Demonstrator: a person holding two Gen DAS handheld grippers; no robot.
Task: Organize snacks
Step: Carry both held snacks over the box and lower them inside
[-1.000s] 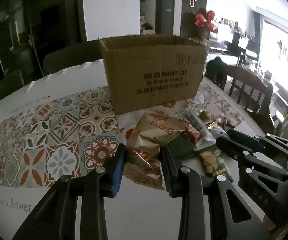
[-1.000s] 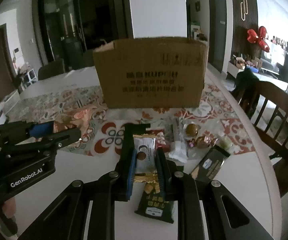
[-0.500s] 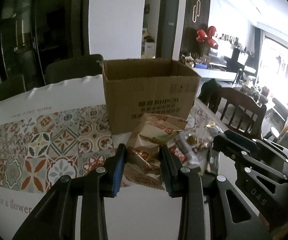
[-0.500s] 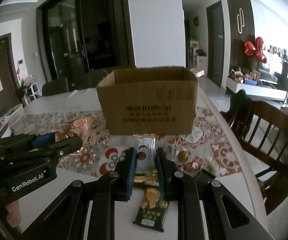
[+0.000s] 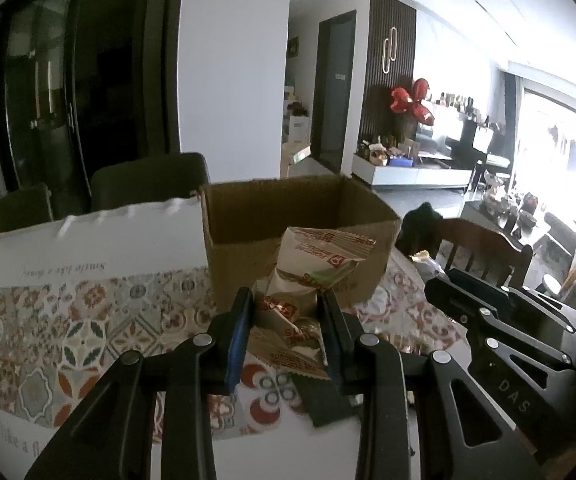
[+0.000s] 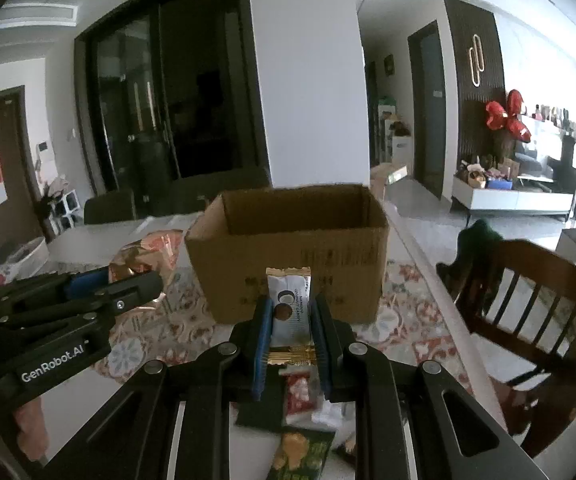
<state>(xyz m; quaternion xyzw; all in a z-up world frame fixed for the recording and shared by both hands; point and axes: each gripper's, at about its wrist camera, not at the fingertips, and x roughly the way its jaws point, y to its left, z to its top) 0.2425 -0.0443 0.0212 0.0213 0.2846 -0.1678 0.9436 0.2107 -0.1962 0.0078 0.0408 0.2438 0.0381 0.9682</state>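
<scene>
Both grippers have risen since the earlier frame, each carrying its snack up off the table (image 5: 87, 236) toward the open cardboard box (image 5: 300, 240) at the far side. Left gripper (image 5: 285, 320) has its fingers clamped on a crumpled biscuit bag (image 5: 308, 276); right gripper (image 6: 290, 320) pinches a small white wafer packet (image 6: 290, 308), with more snack packets (image 6: 302, 444) lying below, near the table's front edge

A white worktop (image 6: 207, 412) carries a patterned runner (image 5: 87, 320), an open cardboard box (image 6: 288, 256) and loose snack packets (image 6: 300, 452).
</scene>
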